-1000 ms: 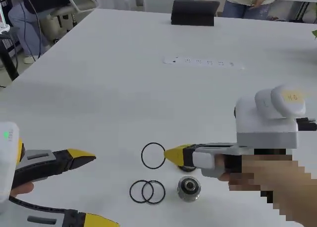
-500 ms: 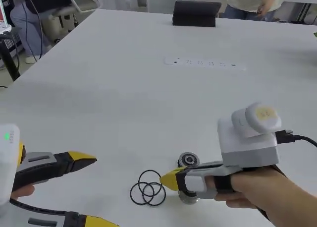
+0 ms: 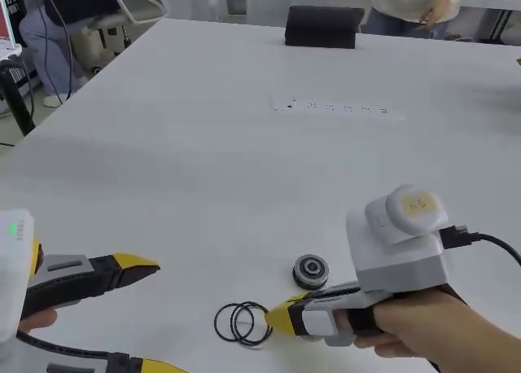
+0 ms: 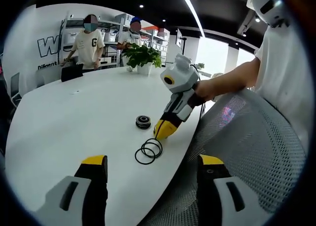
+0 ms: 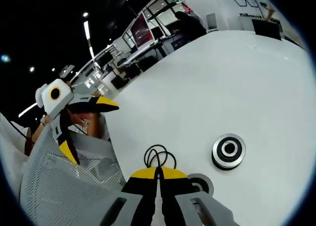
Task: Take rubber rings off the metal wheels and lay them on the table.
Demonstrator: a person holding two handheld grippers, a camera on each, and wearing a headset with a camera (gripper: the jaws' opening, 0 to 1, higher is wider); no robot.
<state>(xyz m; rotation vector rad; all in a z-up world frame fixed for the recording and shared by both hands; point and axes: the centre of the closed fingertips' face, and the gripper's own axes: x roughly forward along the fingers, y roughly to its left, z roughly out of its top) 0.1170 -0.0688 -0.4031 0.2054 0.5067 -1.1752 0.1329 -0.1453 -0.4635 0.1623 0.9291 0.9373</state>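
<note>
Ahead of you: white power strip [image 3: 338, 107] lies flat, black case [image 3: 324, 27] well beyond it, nr far edge. Office chair [image 3: 134, 0] off to far left. In left gripper view: potted plant [image 4: 142, 58], 2 people [image 4: 91, 41] standing just left of it, grey mesh chair back [image 4: 247, 137] close at right.

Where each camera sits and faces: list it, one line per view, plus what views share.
Head view: on the person's head, looking forward and down at the table; left gripper, right gripper and the right hand show.
Left gripper view: on the left gripper, looking along its open jaws across the table at the right gripper; an arm and shirt show.
Right gripper view: on the right gripper, looking along its shut jaws past two metal wheels toward the left gripper.
Shared: all three see the rubber rings.
</note>
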